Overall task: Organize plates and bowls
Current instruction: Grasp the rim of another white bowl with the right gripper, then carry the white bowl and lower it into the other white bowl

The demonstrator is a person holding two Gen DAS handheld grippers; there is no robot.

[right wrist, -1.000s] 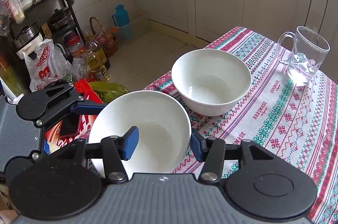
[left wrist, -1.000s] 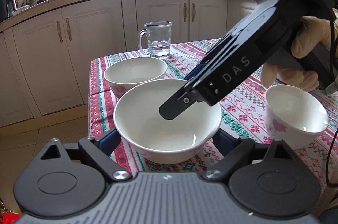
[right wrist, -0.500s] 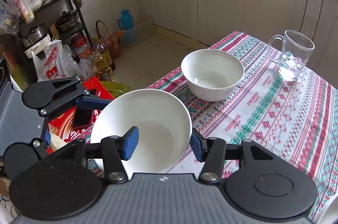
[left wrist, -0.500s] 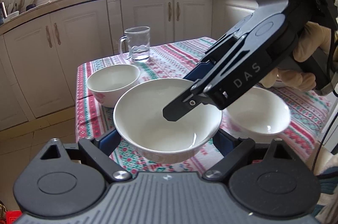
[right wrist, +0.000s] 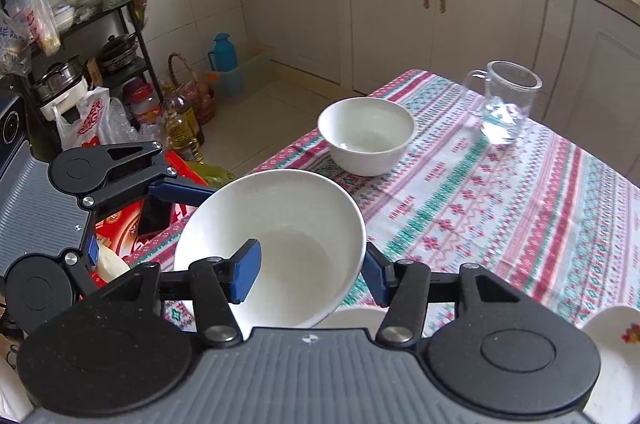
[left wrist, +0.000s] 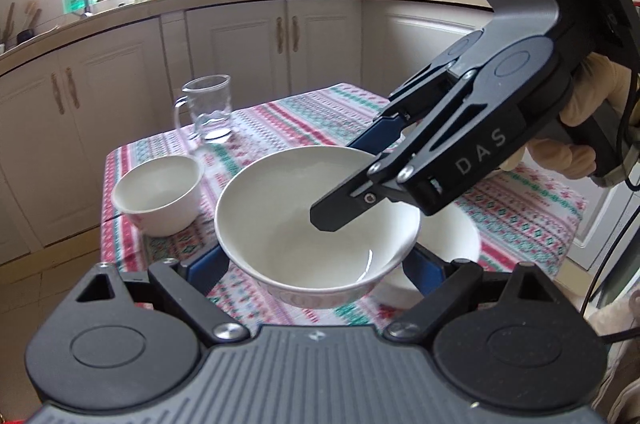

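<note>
Between the blue pads of both grippers hangs one large white ceramic bowl [left wrist: 316,224], raised above the counter [left wrist: 532,200] with its striped patterned cloth. The left gripper [left wrist: 316,264] spans the bowl's lower body, one pad on each side, holding it across its width. The right gripper [right wrist: 308,270] pinches the bowl's rim, one pad inside and one outside; its jaws are just starting to ease open with the wall between them. The bowl holds nothing.

Directly under it sits a second white bowl [left wrist: 448,236], mostly hidden, only its right side showing. A third, smaller white bowl [right wrist: 366,134] stands empty near the counter's far-left edge. One clear glass mug [right wrist: 506,102] stands at the far corner; whether it holds water is unclear. A white dish with a floral print [right wrist: 612,352] is cut off at the picture's lower right.
</note>
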